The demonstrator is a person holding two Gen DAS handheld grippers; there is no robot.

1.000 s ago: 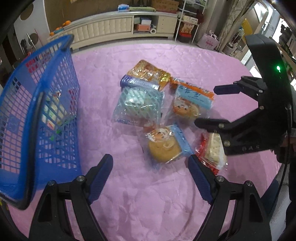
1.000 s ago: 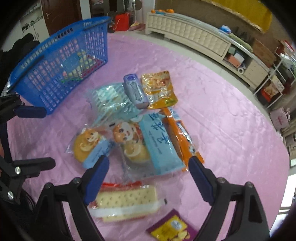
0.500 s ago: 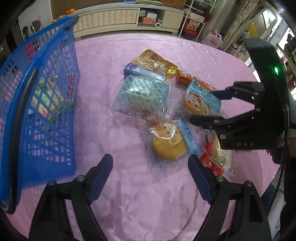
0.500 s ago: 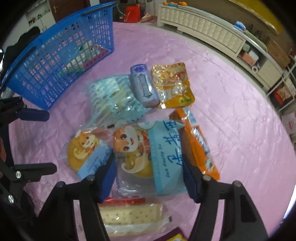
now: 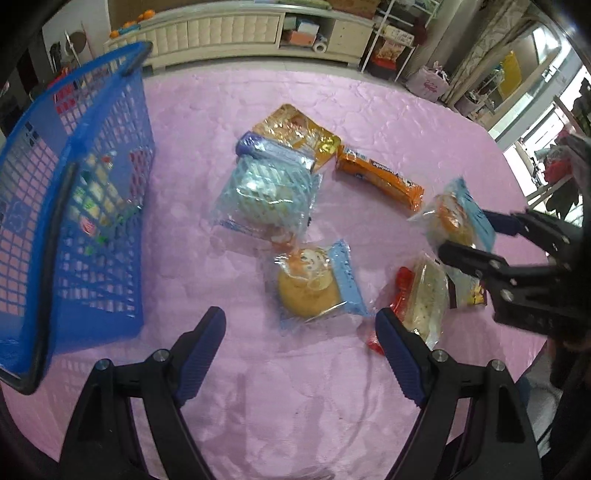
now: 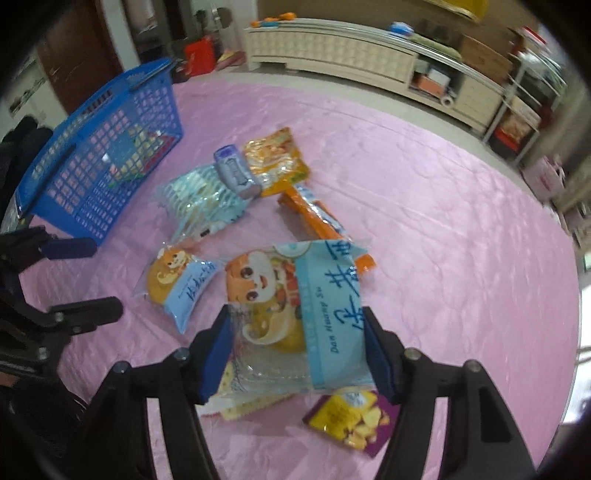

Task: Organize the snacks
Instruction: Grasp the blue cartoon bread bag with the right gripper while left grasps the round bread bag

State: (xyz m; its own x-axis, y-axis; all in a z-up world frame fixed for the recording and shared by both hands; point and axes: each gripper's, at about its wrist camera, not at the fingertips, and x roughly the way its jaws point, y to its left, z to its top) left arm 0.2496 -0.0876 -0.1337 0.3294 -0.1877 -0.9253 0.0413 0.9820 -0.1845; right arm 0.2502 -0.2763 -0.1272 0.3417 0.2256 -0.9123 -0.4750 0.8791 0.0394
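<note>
My right gripper (image 6: 297, 350) is shut on a large light-blue cake packet (image 6: 295, 310) and holds it lifted above the pink tablecloth; the packet also shows in the left wrist view (image 5: 456, 221). My left gripper (image 5: 301, 350) is open and empty, just in front of a smaller cake packet (image 5: 317, 282) that lies on the cloth. A blue mesh basket (image 5: 74, 229) with a few snacks inside stands at the left. It also shows in the right wrist view (image 6: 99, 162).
On the cloth lie a teal-striped packet (image 5: 264, 194), an orange biscuit bar (image 5: 380, 177), a golden pouch (image 5: 299, 134), a purple-blue bar (image 5: 273, 149), a cracker pack (image 5: 421, 295) and a purple-yellow chip pouch (image 6: 349, 419). A white cabinet (image 5: 229, 31) stands beyond the table.
My right gripper closed on the large cake packet and lifted it off the cloth, back toward the table's right side. The left gripper stayed open and pulled back a little.
</note>
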